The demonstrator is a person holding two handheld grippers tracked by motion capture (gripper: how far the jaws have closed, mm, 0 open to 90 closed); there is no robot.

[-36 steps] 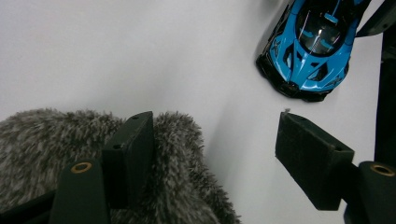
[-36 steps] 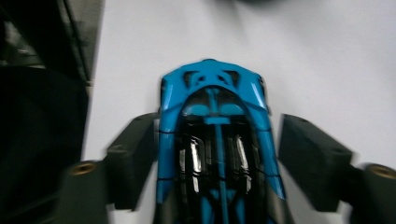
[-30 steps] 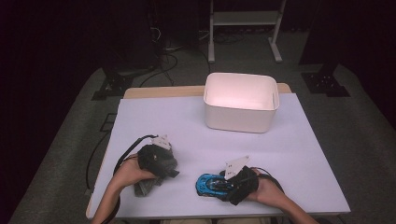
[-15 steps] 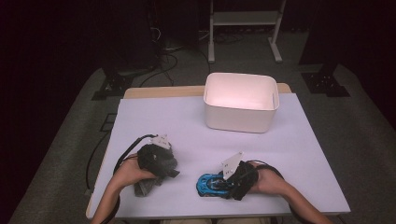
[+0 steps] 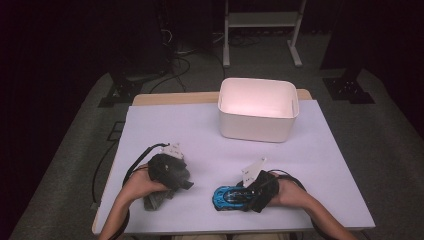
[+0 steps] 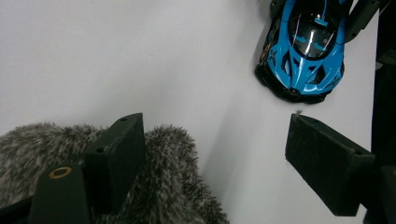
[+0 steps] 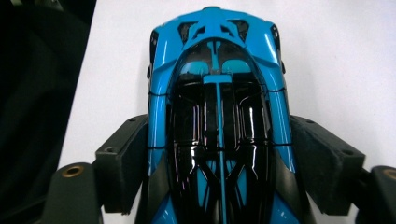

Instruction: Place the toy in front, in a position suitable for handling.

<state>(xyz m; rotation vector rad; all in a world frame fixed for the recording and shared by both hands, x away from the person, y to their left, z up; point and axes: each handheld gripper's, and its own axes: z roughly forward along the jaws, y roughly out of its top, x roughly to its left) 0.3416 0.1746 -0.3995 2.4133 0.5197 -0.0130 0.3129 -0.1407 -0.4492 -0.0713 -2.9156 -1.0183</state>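
Gripping glossy blue/blk toy car, right gripper.

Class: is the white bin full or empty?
Empty as far as visible: the high view shows the bin's bare pale floor, though its near wall hides a strip.

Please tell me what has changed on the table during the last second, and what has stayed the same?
The right gripper slid leftward over the blue toy car, and its jaws now stand against both sides of the car, which sits between them on the table. The car itself hardly moved. The left gripper stayed open over the grey furry cloth, and the white bin kept its place.
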